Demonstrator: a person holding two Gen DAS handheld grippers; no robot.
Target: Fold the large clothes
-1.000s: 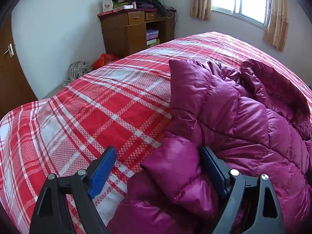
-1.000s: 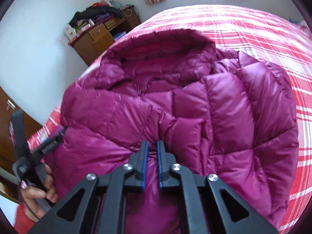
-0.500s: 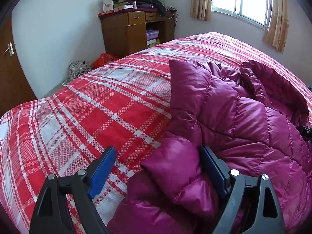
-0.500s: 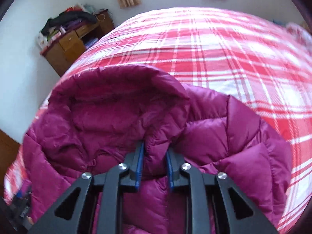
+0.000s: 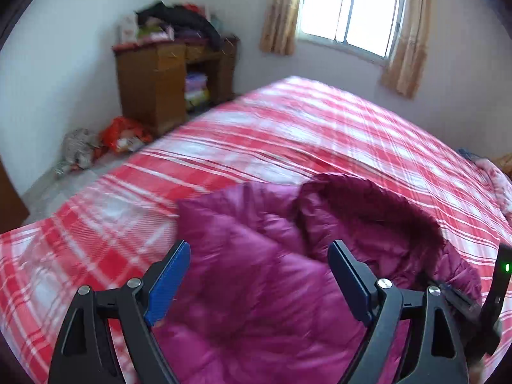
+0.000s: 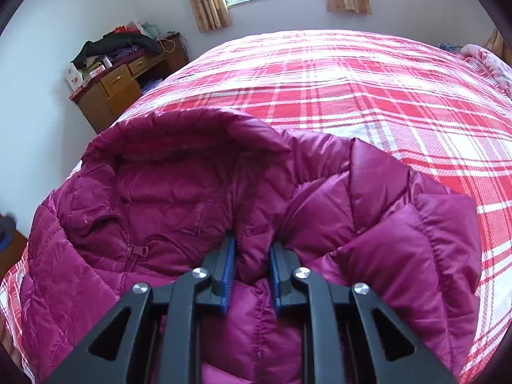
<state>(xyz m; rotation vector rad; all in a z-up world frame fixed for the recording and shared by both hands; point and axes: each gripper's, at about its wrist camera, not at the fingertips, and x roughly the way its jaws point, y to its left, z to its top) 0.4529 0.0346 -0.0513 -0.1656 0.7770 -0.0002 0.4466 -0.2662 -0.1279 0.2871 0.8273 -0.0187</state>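
Your right gripper (image 6: 251, 257) pinches a fold of the magenta quilted puffer jacket (image 6: 198, 198), its blue-padded fingers (image 6: 228, 265) drawn in close on a ridge of fabric just below the hood (image 6: 179, 134). The hood stands open ahead of the fingers, with the darker lining showing inside it. A small zipper pull (image 6: 140, 251) lies on the lining to the left of the fingers.

Your left gripper (image 5: 257, 259) is spread wide, with nothing between its blue pads (image 5: 168, 283); it hovers over the left part of the jacket (image 5: 256, 288), and you cannot tell from this blurred view whether the fingers touch the fabric. In that view the hood (image 5: 368, 211) lies to the right, and the black body of the right gripper, with a green light, shows at the right edge.

The jacket lies on the near part of the bed with the red and white plaid cover (image 6: 368, 96), which stretches away bare beyond the hood. A brown wooden dresser piled with dark clothes (image 5: 153, 89) stands against the white wall, with red and grey bags on the floor (image 5: 121, 134) beside it. A window with tan curtains (image 5: 352, 16) sits in the far wall.
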